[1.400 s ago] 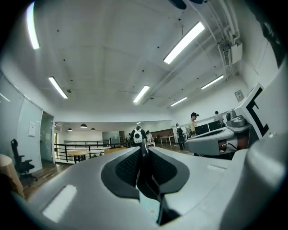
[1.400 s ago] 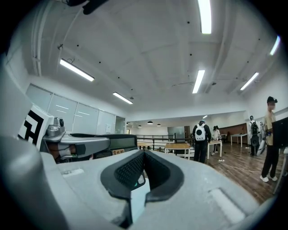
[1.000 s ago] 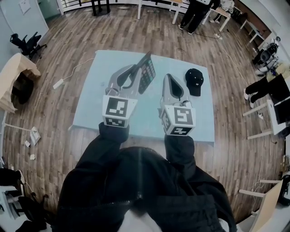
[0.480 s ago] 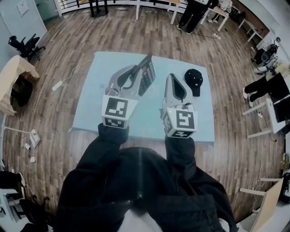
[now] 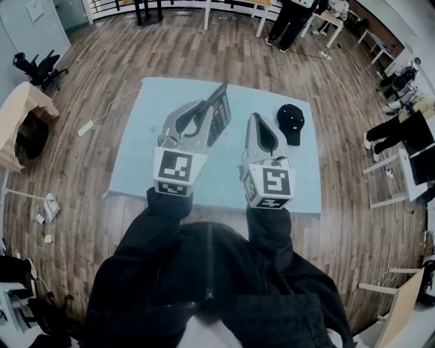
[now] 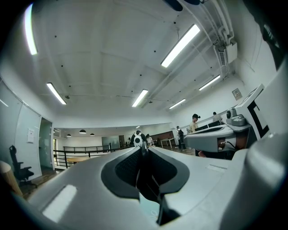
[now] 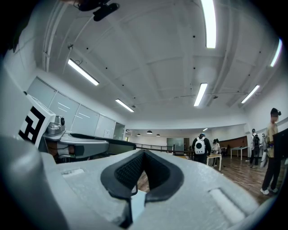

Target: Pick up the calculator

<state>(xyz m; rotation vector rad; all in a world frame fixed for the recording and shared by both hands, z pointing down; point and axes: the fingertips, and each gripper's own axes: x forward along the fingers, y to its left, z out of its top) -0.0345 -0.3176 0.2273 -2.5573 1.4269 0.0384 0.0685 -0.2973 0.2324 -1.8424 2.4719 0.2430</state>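
The dark calculator is tilted on edge above the light blue table, with my left gripper shut on its lower left side. In the left gripper view the calculator shows as a thin dark slab clamped between the two pads, running up to the left gripper's tips. My right gripper hovers just to the right of the calculator, apart from it. In the right gripper view the right gripper is shut with nothing between its pads.
A black cap lies on the table's far right part. Wooden floor surrounds the table, with a white power strip and its cable to the left. People stand by desks at the far end.
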